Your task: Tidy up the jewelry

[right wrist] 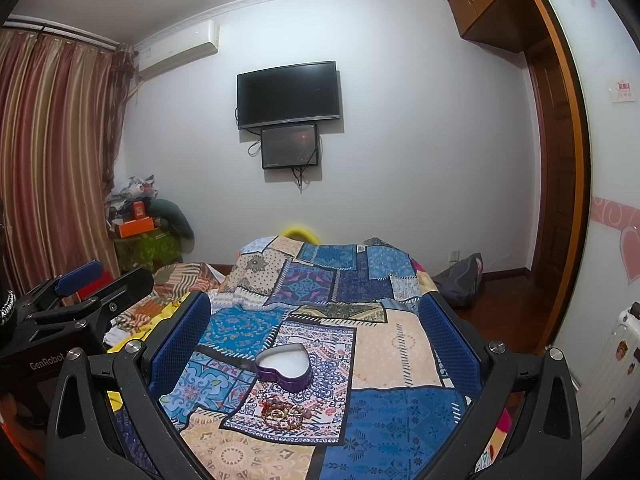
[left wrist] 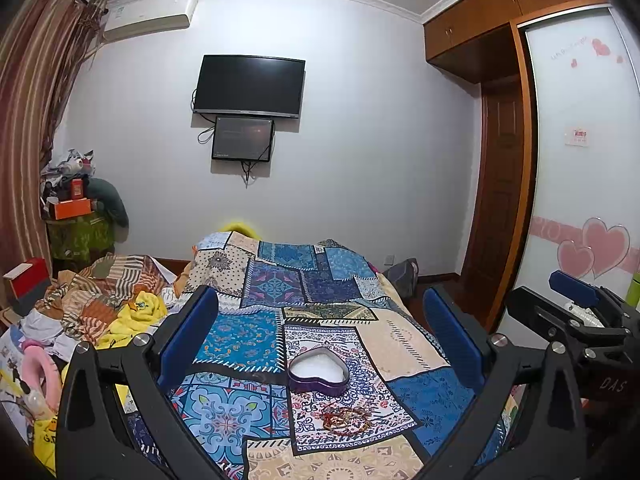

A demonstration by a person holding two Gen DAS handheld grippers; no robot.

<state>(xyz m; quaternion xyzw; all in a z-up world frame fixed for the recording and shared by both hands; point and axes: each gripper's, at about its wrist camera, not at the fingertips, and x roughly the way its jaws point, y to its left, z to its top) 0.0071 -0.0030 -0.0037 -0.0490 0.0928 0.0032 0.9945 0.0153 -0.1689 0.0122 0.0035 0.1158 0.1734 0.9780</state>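
A purple heart-shaped tin (left wrist: 319,371) with a white lining lies open on the patchwork bedspread (left wrist: 412,344). A small tangle of red and gold bracelets (left wrist: 345,417) lies just in front of it. My left gripper (left wrist: 320,320) is open and empty, held above and before both. In the right wrist view the tin (right wrist: 285,366) and the bracelets (right wrist: 283,412) lie left of centre. My right gripper (right wrist: 316,320) is open and empty above them. The right gripper also shows at the left wrist view's right edge (left wrist: 576,300), and the left gripper at the right wrist view's left edge (right wrist: 76,280).
A heap of clothes and yellow cloth (left wrist: 100,312) lies on the bed's left side. A cluttered stand (left wrist: 76,216) is by the curtain. A wardrobe (left wrist: 584,152) and a door (left wrist: 500,200) stand to the right. A bag (right wrist: 460,280) lies on the floor.
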